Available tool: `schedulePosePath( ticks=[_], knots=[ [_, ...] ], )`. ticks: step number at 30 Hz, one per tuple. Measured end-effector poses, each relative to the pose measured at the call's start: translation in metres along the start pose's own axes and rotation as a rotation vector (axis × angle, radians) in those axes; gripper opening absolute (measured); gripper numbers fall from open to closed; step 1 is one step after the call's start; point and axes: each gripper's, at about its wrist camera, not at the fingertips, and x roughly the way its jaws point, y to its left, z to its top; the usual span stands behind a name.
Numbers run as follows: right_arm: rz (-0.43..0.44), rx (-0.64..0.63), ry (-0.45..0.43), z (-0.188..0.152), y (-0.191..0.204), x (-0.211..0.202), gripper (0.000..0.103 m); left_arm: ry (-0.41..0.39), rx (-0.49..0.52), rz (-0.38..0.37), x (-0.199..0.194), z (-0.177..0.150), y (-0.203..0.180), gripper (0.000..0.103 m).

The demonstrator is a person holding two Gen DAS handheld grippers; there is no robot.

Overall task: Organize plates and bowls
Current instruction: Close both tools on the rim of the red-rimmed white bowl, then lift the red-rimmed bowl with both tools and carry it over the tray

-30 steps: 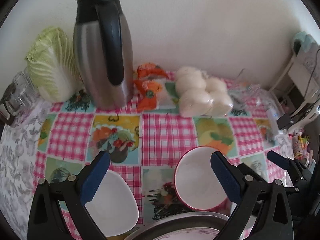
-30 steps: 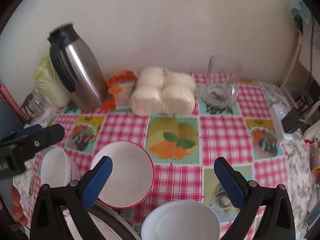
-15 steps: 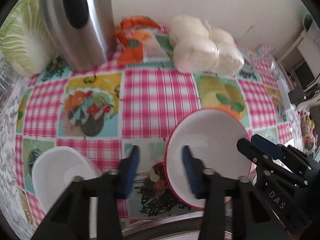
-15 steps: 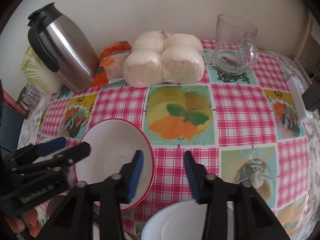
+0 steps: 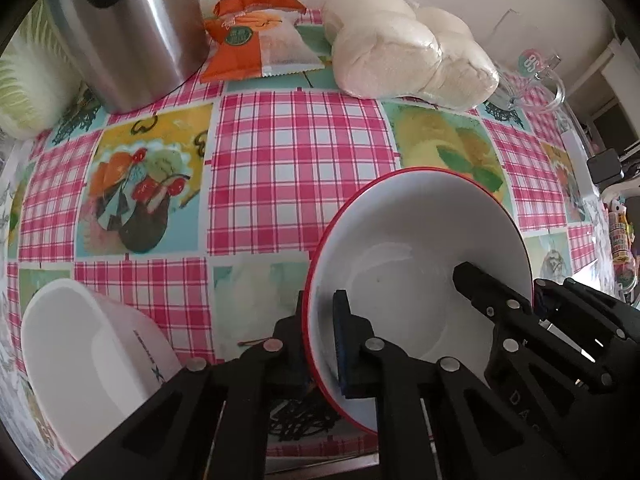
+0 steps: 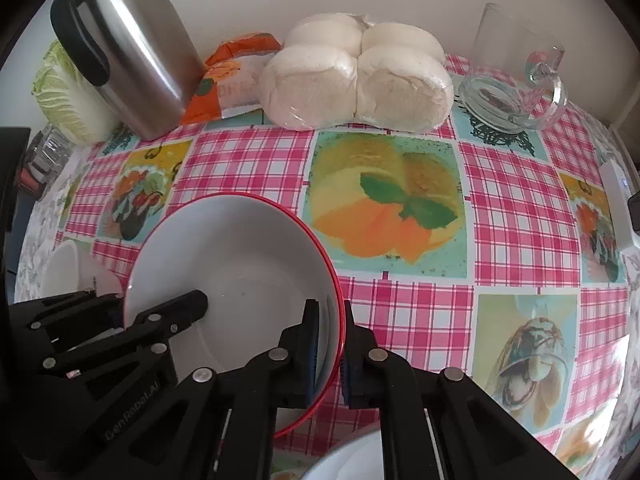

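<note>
though partly hidden, both hand-held grippers (image 5: 320, 344) (image 6: 330, 344) apparently tight on red-rimmed bowl (image 5: 420, 248)

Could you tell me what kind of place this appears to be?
Probably a home dining or kitchen table: a checked fruit-print tablecloth, a steel thermos jug, wrapped buns and a glass mug.

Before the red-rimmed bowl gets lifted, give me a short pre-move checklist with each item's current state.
1. Left tool clamped on the red-rimmed bowl rim: ok.
2. Right tool clamped on the opposite rim: ok.
3. Bowl empty: ok.
4. Small white bowl apart from the gripped bowl: ok.
5. Tablecloth beyond the bowl free up to the bread rolls: ok.
6. Bowl underside free of the table: cannot tell.
</note>
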Motion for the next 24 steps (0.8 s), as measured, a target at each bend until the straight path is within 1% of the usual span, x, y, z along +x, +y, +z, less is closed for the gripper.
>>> schedulePosePath(
  ticks=[3,6,10,13,18,24],
  knots=[
    [-0.001,0.001,-0.007,0.001,-0.001,0.001,0.010,-0.013,0.001,-0.012,0.000,0.001,-0.001,0.010],
    [0.011,0.036,-0.009,0.002,-0.006,0.000,0.009,-0.032,-0.004,-0.019,-0.004,0.002,-0.004,0.010],
    [0.016,0.040,-0.031,0.004,-0.009,-0.012,0.009,-0.070,0.001,-0.030,-0.023,0.008,-0.006,0.010],
    [0.017,0.041,-0.064,0.008,-0.009,-0.032,0.009,-0.115,0.008,-0.022,-0.049,0.008,-0.007,0.010],
    [0.005,0.019,-0.120,0.007,-0.002,-0.073,0.009,-0.162,0.025,-0.010,-0.088,0.001,-0.009,0.010],
    [-0.008,-0.003,-0.169,-0.009,0.006,-0.122,0.009,-0.229,0.023,-0.016,-0.131,-0.030,-0.012,0.011]
  ],
)
